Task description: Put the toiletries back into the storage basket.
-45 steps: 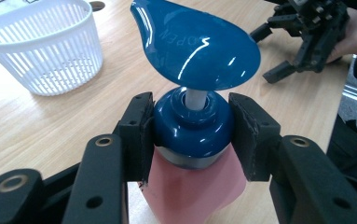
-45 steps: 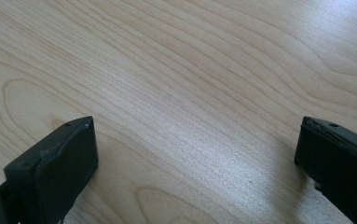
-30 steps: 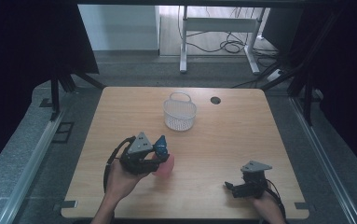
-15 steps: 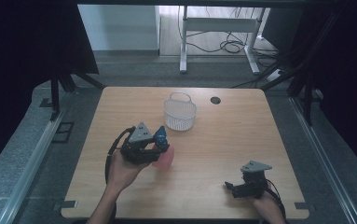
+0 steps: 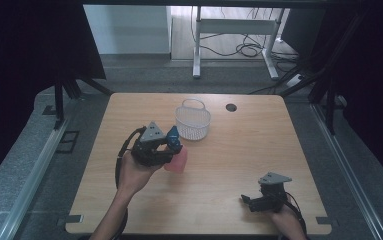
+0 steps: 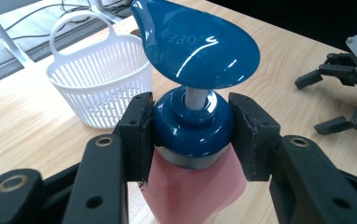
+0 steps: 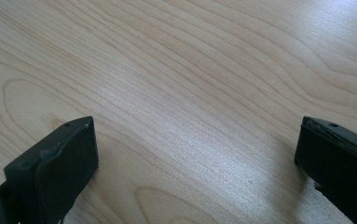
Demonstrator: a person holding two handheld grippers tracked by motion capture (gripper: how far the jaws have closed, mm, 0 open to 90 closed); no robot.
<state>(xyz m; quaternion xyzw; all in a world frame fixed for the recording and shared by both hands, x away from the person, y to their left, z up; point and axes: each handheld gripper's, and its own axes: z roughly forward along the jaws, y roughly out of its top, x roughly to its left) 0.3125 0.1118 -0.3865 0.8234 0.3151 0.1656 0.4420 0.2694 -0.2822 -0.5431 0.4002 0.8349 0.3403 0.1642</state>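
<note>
I have the left gripper [image 6: 192,140] pinching the dark blue collar of the pink plastic pump bottle with the blue spout head [image 6: 195,51], which I judge gives firmer purchase than the soft body. The bottle sits near the white plastic slatted basket [image 5: 193,120]. My right gripper [image 5: 259,199] rests spread wide over the wooden table [image 7: 190,70], out of the way.

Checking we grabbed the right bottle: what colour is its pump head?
Glossy dark blue pump head, on a pink bottle; clearest in the left gripper view.
</note>
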